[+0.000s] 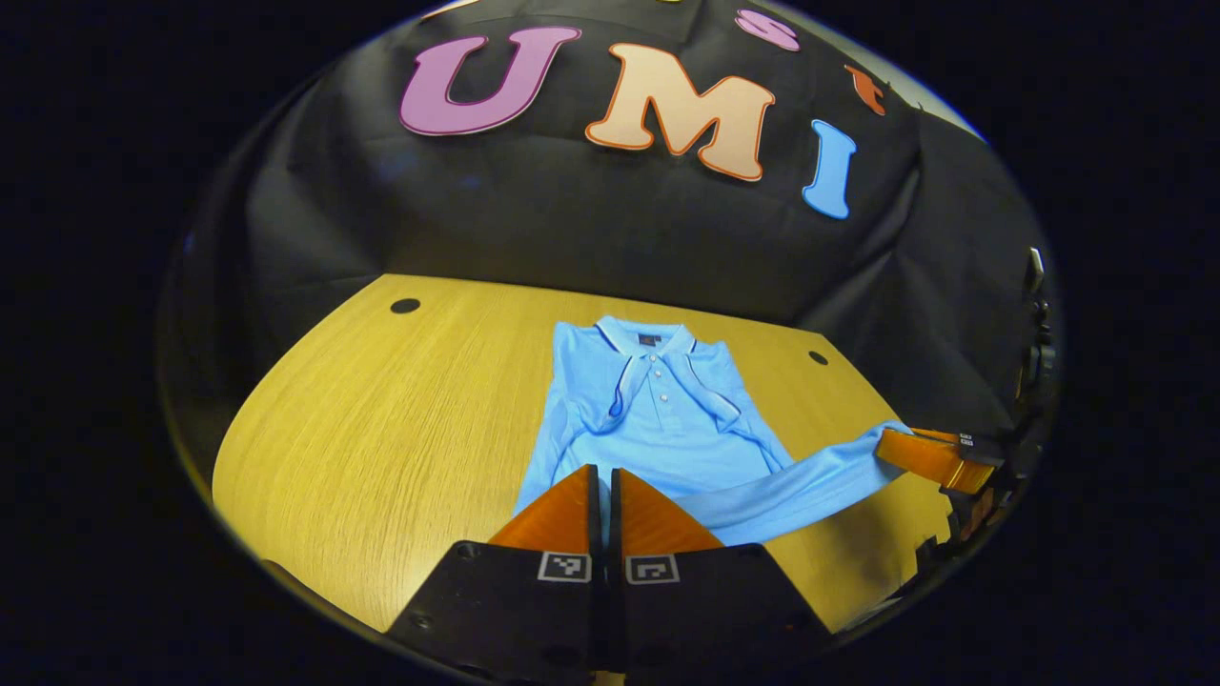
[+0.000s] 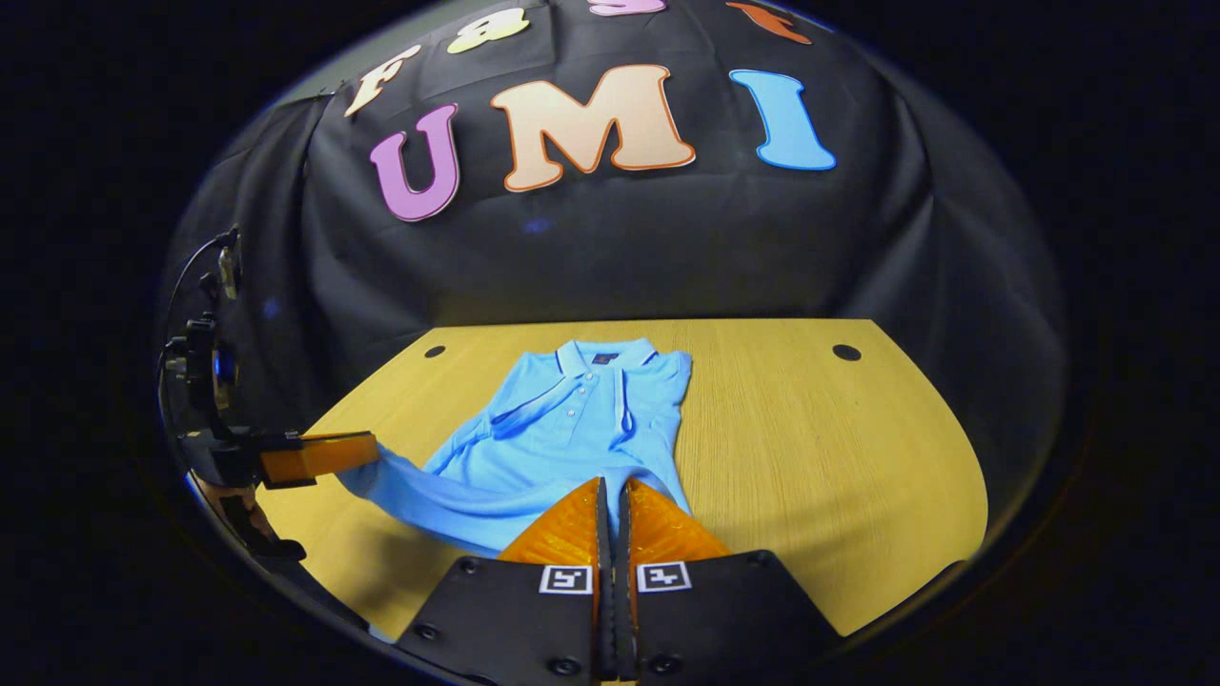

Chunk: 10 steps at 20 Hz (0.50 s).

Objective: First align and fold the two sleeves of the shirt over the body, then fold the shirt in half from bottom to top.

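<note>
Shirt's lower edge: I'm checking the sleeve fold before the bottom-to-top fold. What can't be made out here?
- The shirt hem, left gripper view: hidden behind the left claw.
- Hem, right gripper view: hidden behind the right claw.
- Sleeve cuff, right gripper view: small, near the edge at the left claw; whether it is pinched is unclear.

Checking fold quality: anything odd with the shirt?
One sleeve of the blue polo shirt isn't lying over the body: it is stretched sideways between the left gripper and the right gripper. No damage visible.
</note>
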Each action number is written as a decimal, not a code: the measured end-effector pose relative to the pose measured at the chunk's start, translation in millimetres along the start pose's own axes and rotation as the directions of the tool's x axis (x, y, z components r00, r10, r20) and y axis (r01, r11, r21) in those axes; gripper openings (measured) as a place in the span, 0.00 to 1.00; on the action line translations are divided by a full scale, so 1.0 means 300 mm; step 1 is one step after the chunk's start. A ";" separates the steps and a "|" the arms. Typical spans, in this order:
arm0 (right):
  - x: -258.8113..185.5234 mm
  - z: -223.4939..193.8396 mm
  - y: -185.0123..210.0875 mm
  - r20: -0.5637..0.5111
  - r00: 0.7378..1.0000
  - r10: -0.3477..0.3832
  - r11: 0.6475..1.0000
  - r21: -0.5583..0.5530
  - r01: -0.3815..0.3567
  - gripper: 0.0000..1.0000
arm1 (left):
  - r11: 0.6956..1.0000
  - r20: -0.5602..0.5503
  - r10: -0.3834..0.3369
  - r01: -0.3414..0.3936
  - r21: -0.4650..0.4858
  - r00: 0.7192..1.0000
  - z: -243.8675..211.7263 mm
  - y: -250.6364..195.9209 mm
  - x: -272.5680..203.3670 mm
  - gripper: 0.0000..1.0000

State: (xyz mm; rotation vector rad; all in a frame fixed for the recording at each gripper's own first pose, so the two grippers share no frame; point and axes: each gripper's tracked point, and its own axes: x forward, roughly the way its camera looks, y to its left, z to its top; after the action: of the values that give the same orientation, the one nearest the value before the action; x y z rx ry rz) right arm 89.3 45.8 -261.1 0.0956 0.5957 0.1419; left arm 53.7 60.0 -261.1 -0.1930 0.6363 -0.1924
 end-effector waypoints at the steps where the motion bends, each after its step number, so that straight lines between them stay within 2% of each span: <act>1: 0.038 0.030 -0.004 0.015 1.000 -0.008 1.000 0.000 0.008 0.02 | 1.000 0.006 -0.003 0.003 0.007 1.000 0.034 0.007 0.033 0.00; 2: 0.074 0.060 -0.012 0.026 1.000 -0.016 1.000 -0.006 0.016 0.00 | 1.000 0.012 -0.010 0.010 0.010 1.000 0.067 0.012 0.076 0.00; 3: 0.107 0.082 -0.015 0.029 0.999 -0.021 1.000 -0.005 0.021 0.03 | 1.000 0.010 -0.013 0.013 0.008 1.000 0.094 0.019 0.114 0.00; 5: 0.179 0.122 -0.017 0.040 0.999 -0.032 0.999 0.001 0.032 0.00 | 1.000 0.023 -0.021 0.021 0.017 1.000 0.161 0.031 0.189 0.00; 10: 0.359 0.215 -0.039 0.059 0.997 -0.058 0.998 -0.005 0.059 0.02 | 0.997 0.031 -0.037 0.035 0.066 0.999 0.260 0.051 0.365 0.00</act>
State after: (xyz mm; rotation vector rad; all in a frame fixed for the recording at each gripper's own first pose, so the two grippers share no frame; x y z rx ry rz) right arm 215.2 48.4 -268.9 0.0759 0.5388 0.0838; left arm 189.0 58.1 -265.5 -0.1442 0.5938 -0.2439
